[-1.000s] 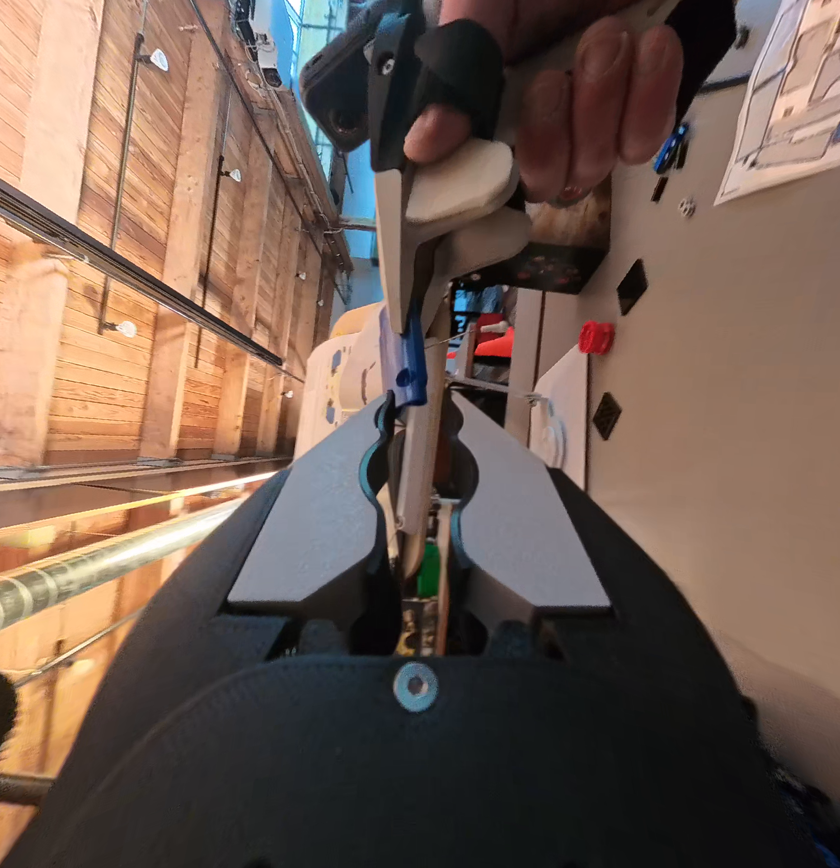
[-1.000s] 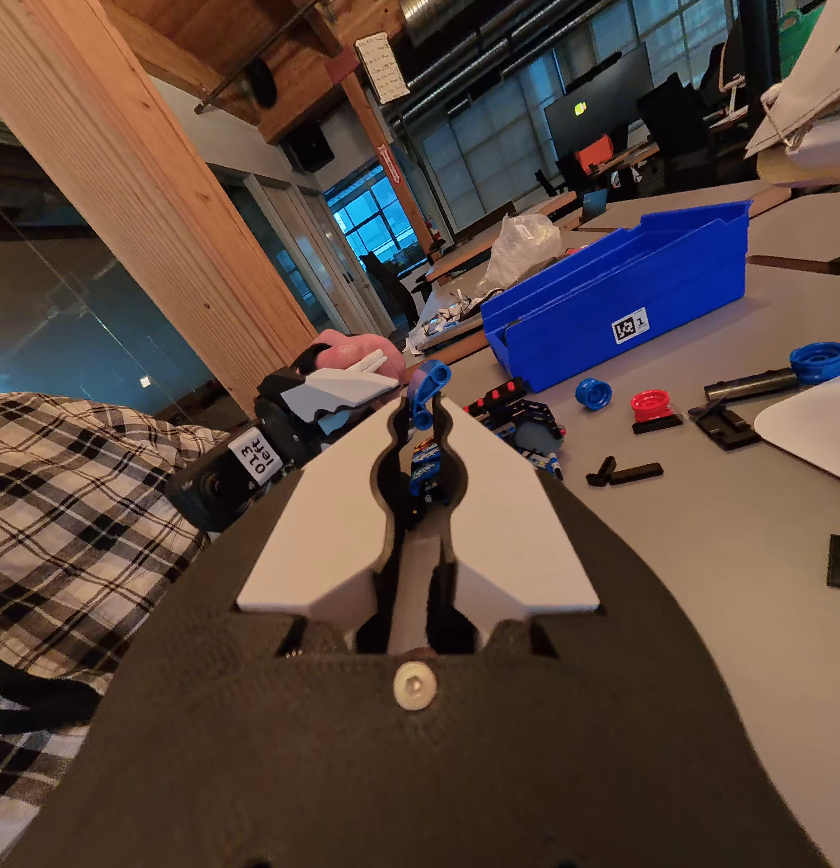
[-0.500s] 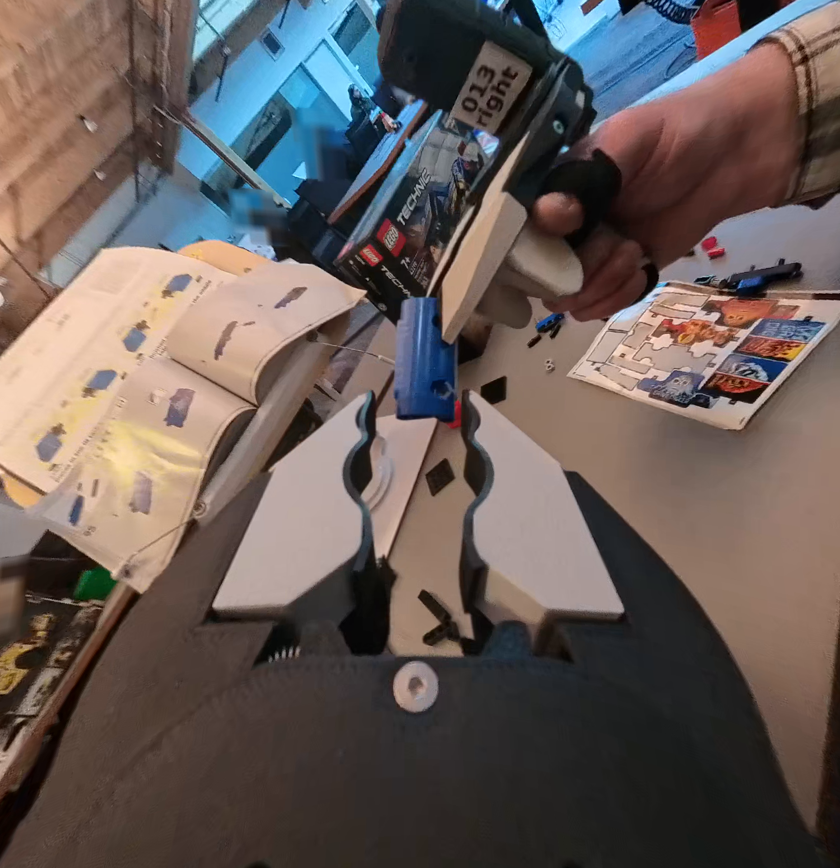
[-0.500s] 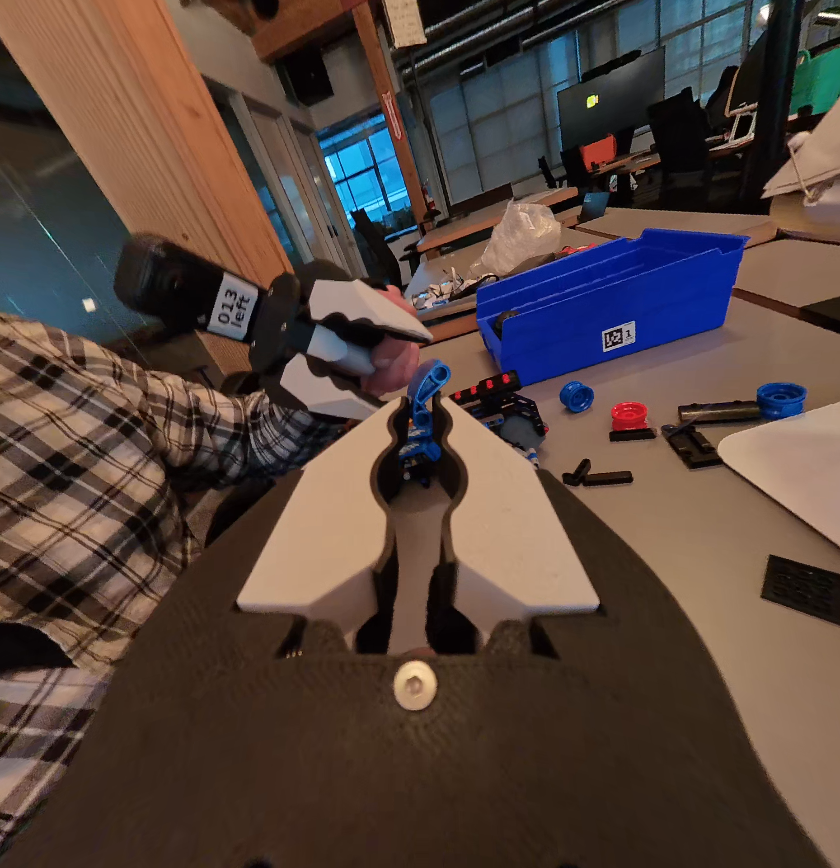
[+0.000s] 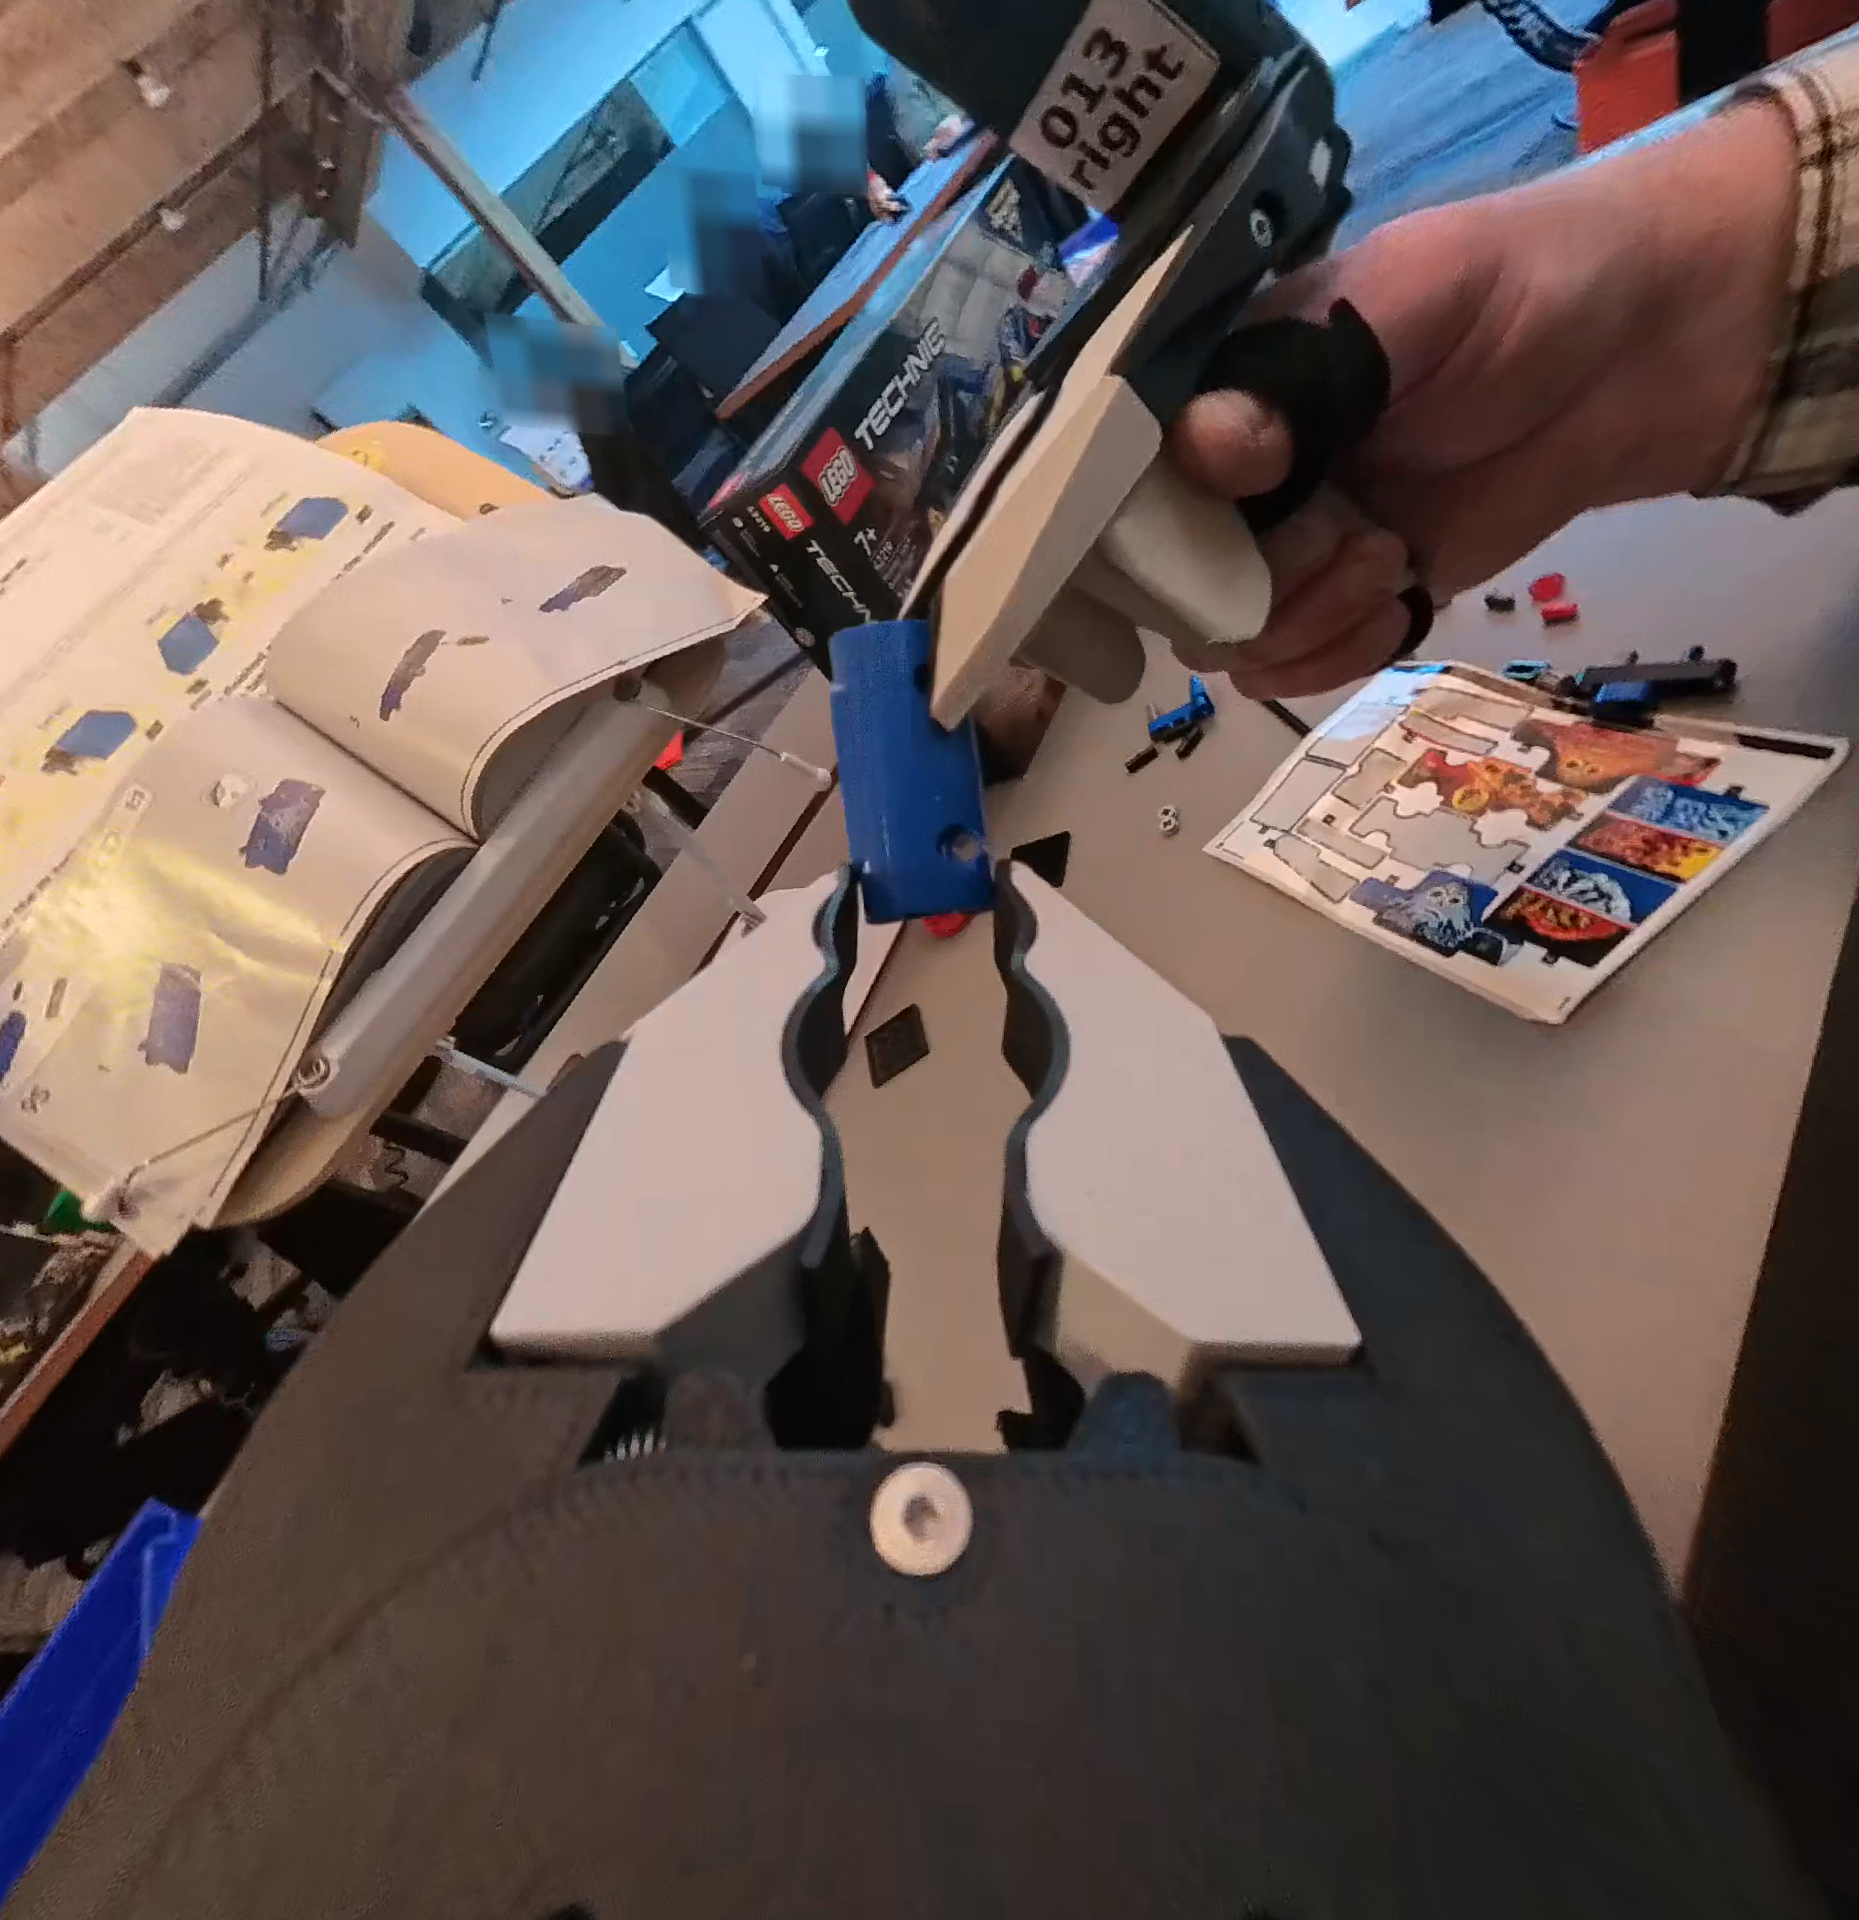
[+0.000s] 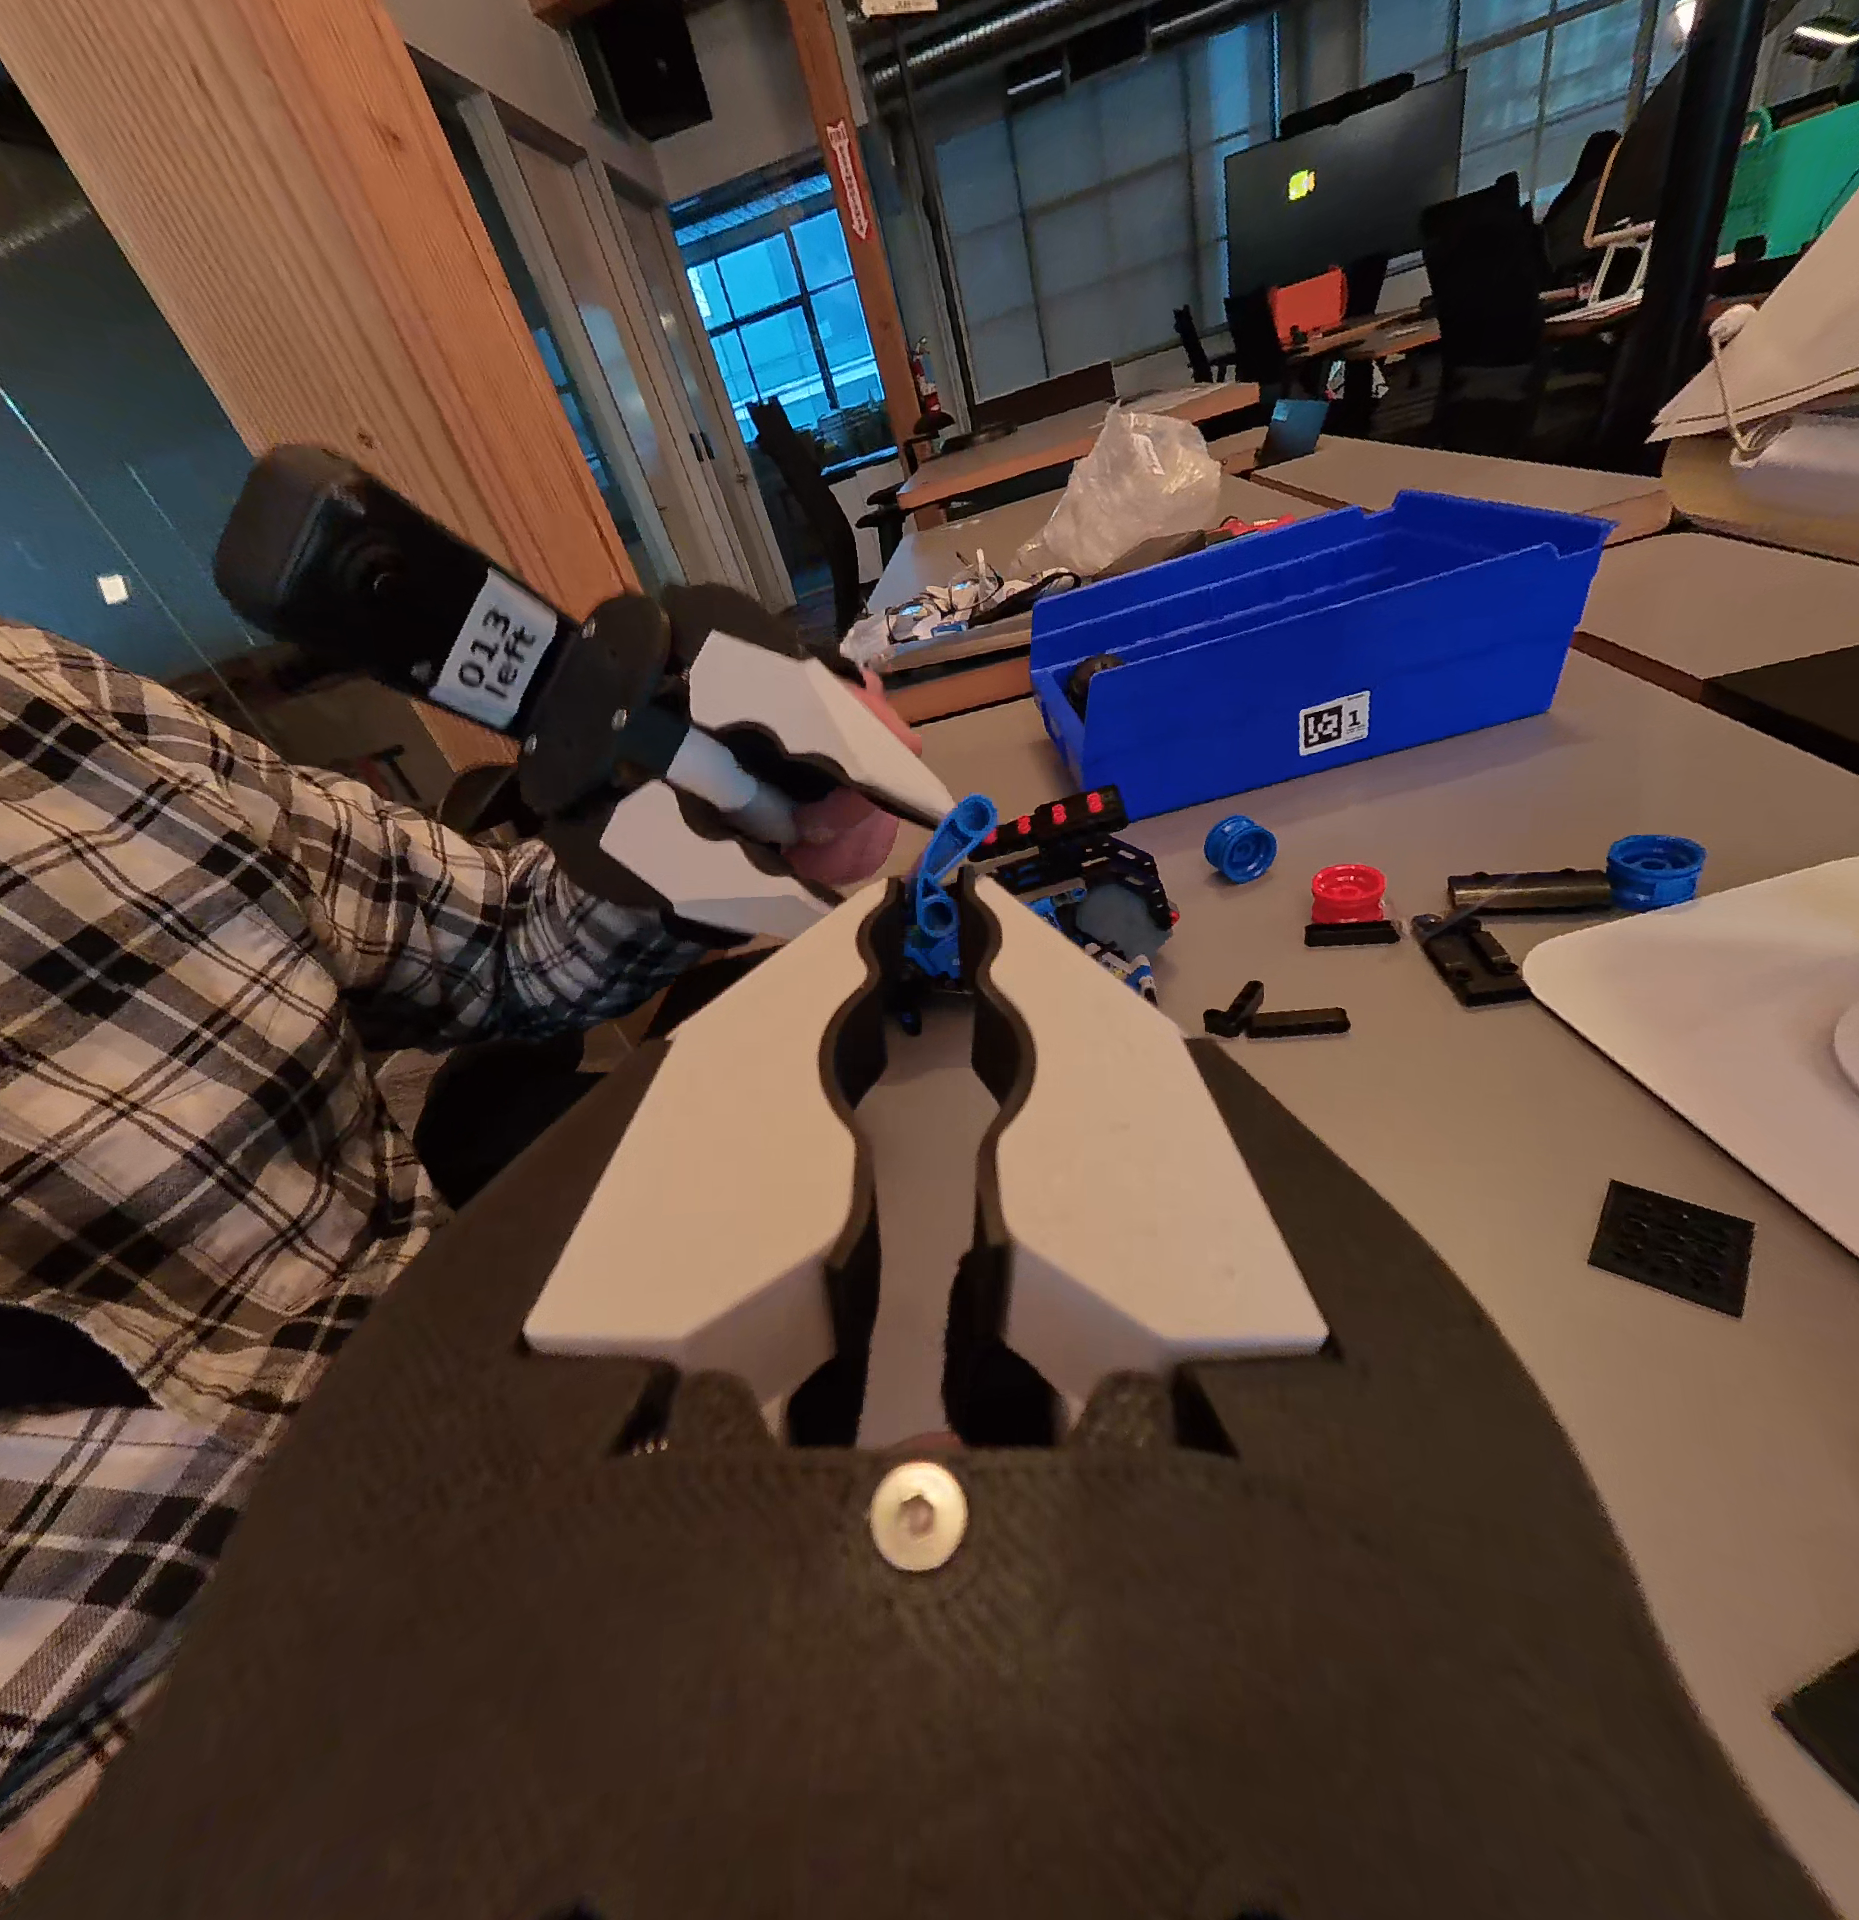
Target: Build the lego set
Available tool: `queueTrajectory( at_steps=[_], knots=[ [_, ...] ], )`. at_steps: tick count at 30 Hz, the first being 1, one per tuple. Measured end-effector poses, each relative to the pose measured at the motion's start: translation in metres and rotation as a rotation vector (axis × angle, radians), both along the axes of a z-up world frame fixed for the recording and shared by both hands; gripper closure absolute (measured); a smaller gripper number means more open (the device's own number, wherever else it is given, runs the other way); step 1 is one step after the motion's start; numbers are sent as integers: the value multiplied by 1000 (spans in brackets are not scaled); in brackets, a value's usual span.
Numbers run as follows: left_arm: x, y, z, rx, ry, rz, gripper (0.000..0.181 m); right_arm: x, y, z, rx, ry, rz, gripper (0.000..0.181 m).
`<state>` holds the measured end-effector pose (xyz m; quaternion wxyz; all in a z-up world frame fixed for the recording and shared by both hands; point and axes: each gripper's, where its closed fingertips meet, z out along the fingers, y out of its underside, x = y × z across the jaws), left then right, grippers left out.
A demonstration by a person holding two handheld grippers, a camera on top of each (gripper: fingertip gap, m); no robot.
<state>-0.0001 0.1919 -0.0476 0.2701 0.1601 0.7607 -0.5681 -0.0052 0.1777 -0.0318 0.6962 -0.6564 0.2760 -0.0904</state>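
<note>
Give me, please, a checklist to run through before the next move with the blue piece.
1. Right gripper clamped on the blue piece: ok.
2. Left gripper closed on the piece's lower end: cannot tell; its fingers straddle it.
3. Piece held clear of the table: ok.
4. Partly built model on the table, unobstructed: ok.
5. Instruction booklet open: ok.

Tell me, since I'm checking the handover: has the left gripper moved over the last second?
Yes. In the right wrist view the left gripper has risen against the wooden pillar, jaws apart around the blue piece.
</note>
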Motion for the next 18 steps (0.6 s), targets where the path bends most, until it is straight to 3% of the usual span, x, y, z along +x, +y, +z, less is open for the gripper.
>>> queueTrajectory(
  at_steps=[6,9,12,15,18],
  knots=[
    [-17,-6,-18,-32,47,25,166,1,1,9,75,18,-12,173],
    [-21,-6,-27,13,94,-3,158,0,2,4,34,36,-13,173],
    [-16,0,-20,-2,143,-4,151,-4,3,-1,-11,45,11,174],
    [-10,5,-10,-2,95,6,130,-9,0,-9,-104,66,20,173],
    [-17,1,-13,49,-6,-35,122,-19,6,-22,-189,114,88,173]
  ],
)
